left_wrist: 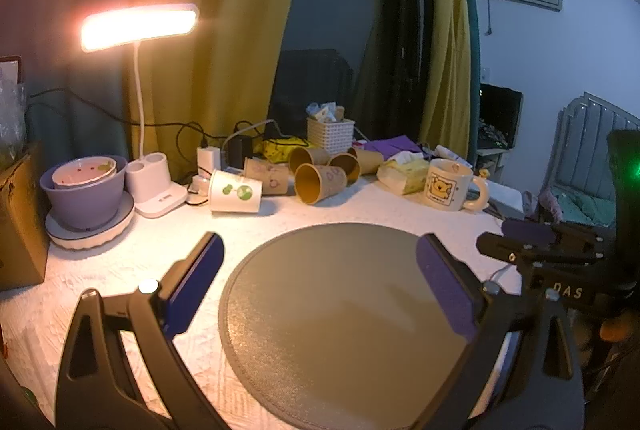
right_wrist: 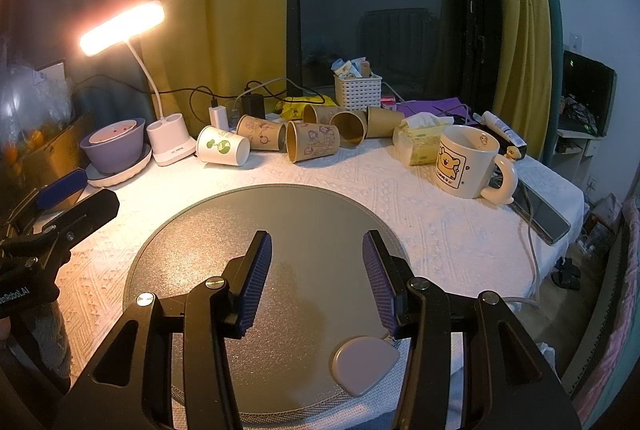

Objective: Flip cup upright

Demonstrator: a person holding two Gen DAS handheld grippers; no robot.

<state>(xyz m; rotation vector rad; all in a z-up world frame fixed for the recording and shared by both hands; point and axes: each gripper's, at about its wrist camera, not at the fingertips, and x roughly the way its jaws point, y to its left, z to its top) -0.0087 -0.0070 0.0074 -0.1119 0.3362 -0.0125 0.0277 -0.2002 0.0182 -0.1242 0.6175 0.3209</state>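
Both tools spread, empty: left tool (left_wrist: 320,284), right tool (right_wrist: 317,282). White paper cup (right_wrist: 222,146) lies sideways on tabletop (right_wrist: 432,226); light, crushable. Pinch mid-wall gently.

Both wrist views look forward, low over the shared round mat (left_wrist: 340,310).

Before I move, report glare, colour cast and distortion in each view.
Left wrist view: the desk lamp blows out to white-orange and washes the tablecloth warm; the curtains bow at the edges. Right wrist view: the same lamp flares less; the grey mat shows soft shadows; the frame corners go dark.
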